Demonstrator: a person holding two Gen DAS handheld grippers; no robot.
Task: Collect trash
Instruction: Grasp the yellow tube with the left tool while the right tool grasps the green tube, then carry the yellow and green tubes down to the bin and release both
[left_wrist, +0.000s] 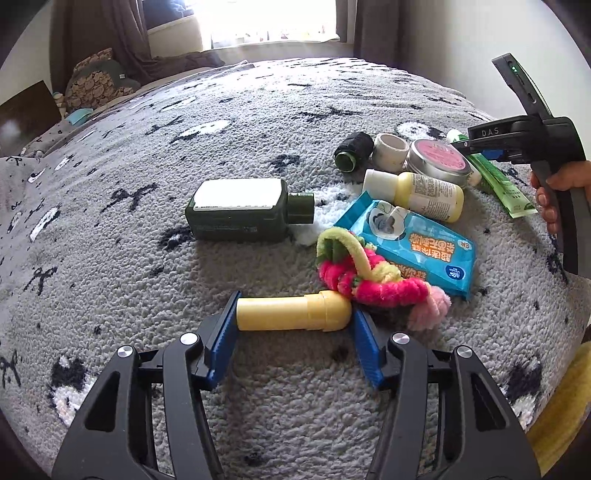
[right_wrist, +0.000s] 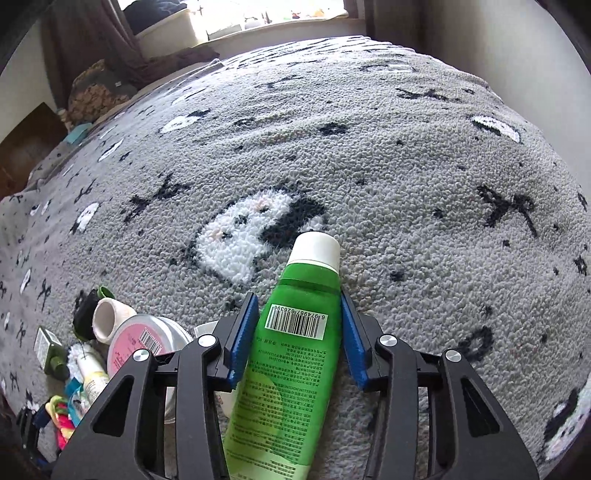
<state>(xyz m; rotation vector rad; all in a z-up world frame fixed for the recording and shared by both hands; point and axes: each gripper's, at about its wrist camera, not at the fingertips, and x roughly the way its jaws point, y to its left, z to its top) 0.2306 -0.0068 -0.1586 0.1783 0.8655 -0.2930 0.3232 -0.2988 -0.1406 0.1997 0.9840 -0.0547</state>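
Left hand-held gripper (left_wrist: 293, 321), jaws wide, brackets a light, rigid, slippery yellow tube (left_wrist: 291, 313) lying crosswise on the rug (left_wrist: 147, 295); right hand-held gripper (right_wrist: 297, 332) straddles, possibly touching, a soft green tube (right_wrist: 291, 350), best pinched mid-body.

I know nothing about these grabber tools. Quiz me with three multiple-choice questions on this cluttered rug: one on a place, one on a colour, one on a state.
1. Where does the dark green bottle lie?
A. on the grey rug, left of the blue packet
B. on the pink-lidded tin
C. between the left gripper fingers

2. What colour is the cap on the green tube?
A. black
B. white
C. red

3. How does the right gripper stand?
A. folded away
B. lifting a box
C. straddling the tube, which lies on the rug

Answers: 1 A, it lies on its side on bare rug. 2 B, the cap end shows white. 3 C, blue fingers flank the tube; whether they are gripping it is unclear.
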